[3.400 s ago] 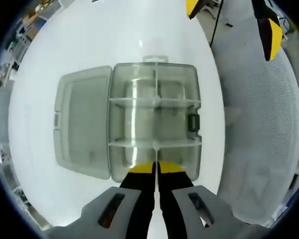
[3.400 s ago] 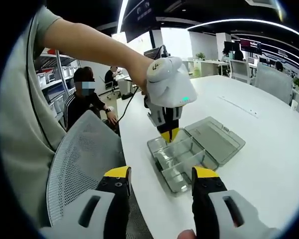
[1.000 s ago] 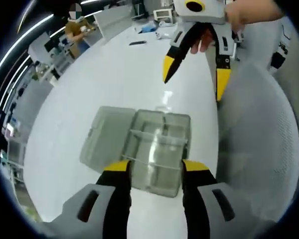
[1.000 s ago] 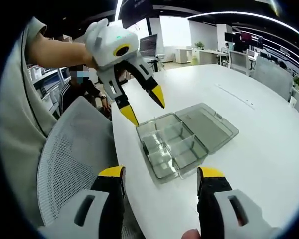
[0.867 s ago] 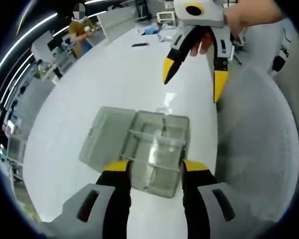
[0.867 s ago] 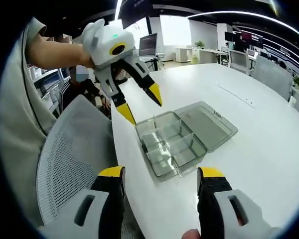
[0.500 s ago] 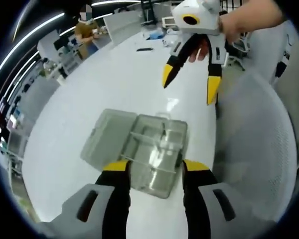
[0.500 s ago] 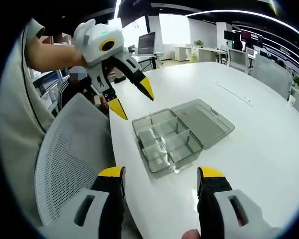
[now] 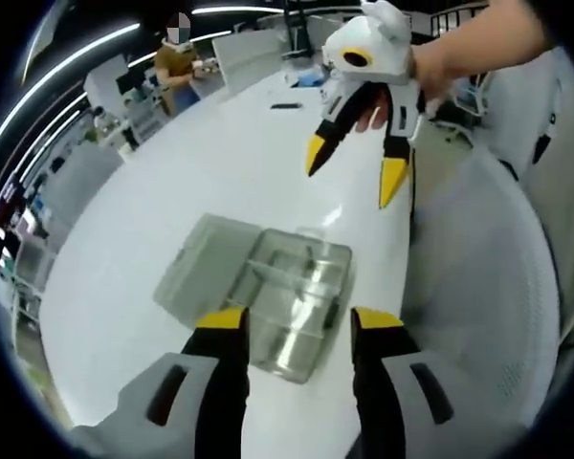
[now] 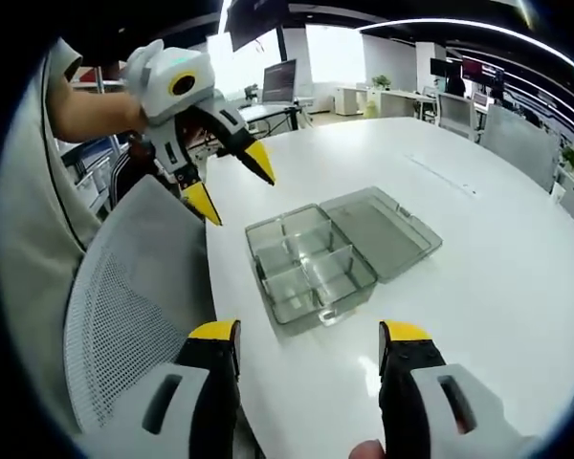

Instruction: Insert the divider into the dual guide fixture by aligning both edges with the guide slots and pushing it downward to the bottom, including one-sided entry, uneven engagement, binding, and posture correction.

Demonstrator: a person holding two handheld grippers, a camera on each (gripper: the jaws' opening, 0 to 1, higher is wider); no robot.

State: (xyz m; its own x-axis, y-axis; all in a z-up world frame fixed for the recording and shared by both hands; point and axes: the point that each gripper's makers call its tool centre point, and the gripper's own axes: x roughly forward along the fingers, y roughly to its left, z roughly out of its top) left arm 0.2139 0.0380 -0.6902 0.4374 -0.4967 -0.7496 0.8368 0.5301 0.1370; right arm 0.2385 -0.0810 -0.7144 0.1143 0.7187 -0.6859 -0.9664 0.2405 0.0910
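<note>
A clear plastic compartment box lies on the white table with its lid folded open beside it. Clear dividers stand inside and split the tray into cells. In the left gripper view the box sits just beyond my left gripper, which is open and holds nothing. The right gripper hangs open above the table's far side, held by a hand. In the right gripper view my right gripper is open and the left gripper hovers open up and left of the box.
A grey mesh chair stands against the table edge near the box and appears in the left gripper view as the chair. A person sits at a far desk. Office desks and monitors line the background.
3.4 s ago the left gripper was shut and low at the box's dividers; it has since opened and lifted away. Over the last second both grippers drew further from the box.
</note>
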